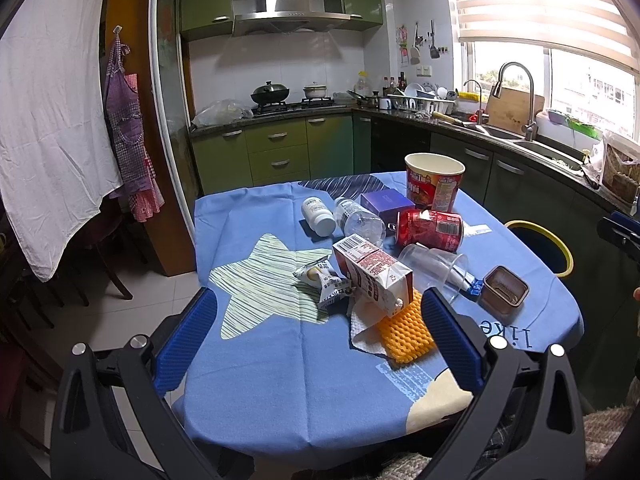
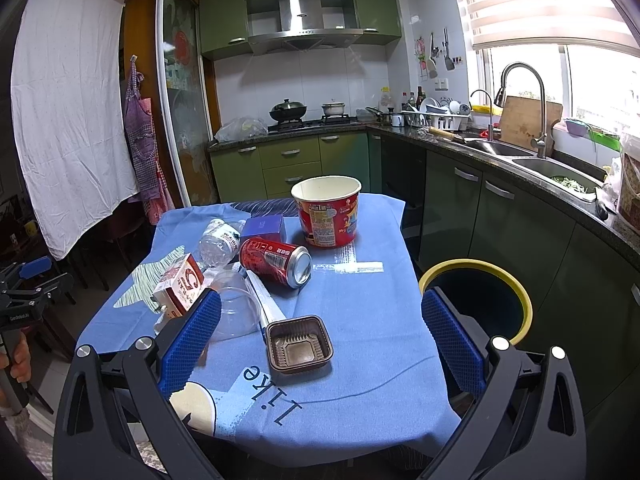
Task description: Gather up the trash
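Observation:
Trash lies on a blue-clothed table [image 1: 260, 380]: a milk carton [image 1: 372, 276], a red can [image 1: 430, 229] on its side, a noodle cup [image 1: 434, 182], a clear plastic cup [image 1: 436, 270], a brown tray [image 1: 505, 290], a clear bottle [image 1: 358, 218], a white pill bottle [image 1: 318, 216], a purple box [image 1: 386, 204], a snack wrapper [image 1: 324, 284] and orange foam netting [image 1: 406, 334]. My left gripper [image 1: 318, 316] is open and empty above the near table edge. My right gripper [image 2: 320, 320] is open and empty, just short of the brown tray [image 2: 299, 344]. The red can [image 2: 276, 266] and noodle cup [image 2: 327, 210] lie beyond.
A dark bin with a yellow rim [image 2: 478, 300] stands at the table's right side, also in the left wrist view [image 1: 540, 248]. Green kitchen cabinets, a stove and a sink counter [image 2: 520, 160] line the back and right. A white sheet [image 1: 52, 120] hangs at left.

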The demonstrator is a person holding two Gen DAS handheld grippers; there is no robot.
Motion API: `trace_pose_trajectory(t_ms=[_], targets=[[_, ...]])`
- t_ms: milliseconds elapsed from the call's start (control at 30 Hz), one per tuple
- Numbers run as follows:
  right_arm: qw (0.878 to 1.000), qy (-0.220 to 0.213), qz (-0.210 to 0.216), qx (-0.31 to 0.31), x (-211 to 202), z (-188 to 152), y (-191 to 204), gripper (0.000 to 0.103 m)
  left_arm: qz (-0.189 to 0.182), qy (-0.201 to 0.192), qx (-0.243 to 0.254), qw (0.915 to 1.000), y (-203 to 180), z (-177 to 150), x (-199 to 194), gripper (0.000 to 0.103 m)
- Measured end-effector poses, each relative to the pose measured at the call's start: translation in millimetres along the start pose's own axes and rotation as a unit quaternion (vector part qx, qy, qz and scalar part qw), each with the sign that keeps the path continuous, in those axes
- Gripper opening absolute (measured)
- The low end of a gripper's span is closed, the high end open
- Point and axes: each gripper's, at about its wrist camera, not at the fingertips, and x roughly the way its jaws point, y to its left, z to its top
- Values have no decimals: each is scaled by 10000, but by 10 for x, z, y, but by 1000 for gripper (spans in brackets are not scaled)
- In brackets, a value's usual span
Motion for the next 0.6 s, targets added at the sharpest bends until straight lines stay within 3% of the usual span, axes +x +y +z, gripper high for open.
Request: trace_pose_trajectory(t_ms=[600], targets=[[10000,13,-8,11,3,7,-14,99,-2,27,19,10000,-24,-29,24,97]])
